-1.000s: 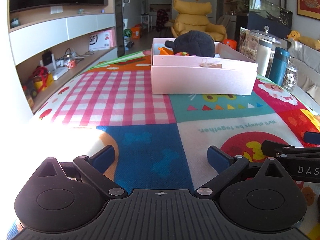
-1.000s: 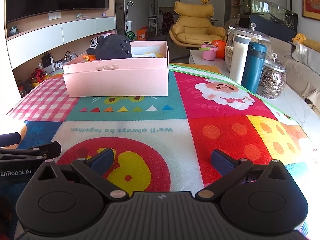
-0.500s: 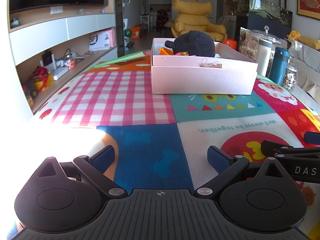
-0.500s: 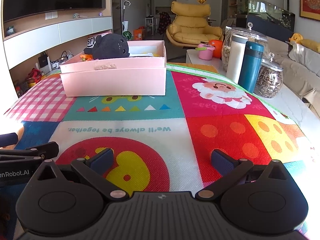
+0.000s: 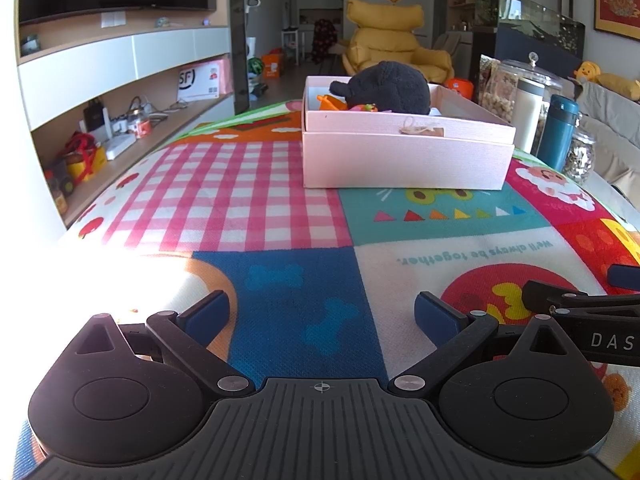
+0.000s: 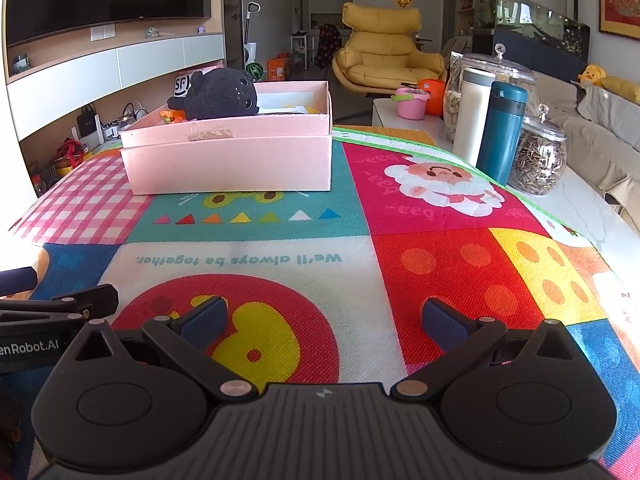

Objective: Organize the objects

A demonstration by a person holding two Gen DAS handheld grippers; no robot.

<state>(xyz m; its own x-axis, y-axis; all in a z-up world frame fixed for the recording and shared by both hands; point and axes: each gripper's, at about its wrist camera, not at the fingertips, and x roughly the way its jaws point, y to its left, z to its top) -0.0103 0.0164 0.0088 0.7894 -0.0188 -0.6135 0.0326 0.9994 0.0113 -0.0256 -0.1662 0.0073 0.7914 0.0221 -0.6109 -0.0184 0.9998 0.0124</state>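
Note:
A pink box [image 5: 404, 158] stands at the far side of the colourful mat [image 5: 288, 288]; it also shows in the right wrist view [image 6: 228, 158]. A black plush toy [image 5: 386, 88] [image 6: 218, 96] lies in it beside small orange toys [image 5: 330, 102]. My left gripper [image 5: 320, 314] is open and empty, low over the mat's near part. My right gripper [image 6: 324, 318] is open and empty, low over the mat to the right of the left one. Each gripper's side shows at the edge of the other's view.
A white bottle [image 6: 474, 116], a teal flask [image 6: 502, 132] and glass jars [image 6: 538, 156] stand along the mat's right edge. A small pink bucket [image 6: 410, 102] sits on a table behind. Shelves [image 5: 120, 128] line the left wall.
The right gripper has risen a little and edged towards the box. The left gripper has not visibly moved.

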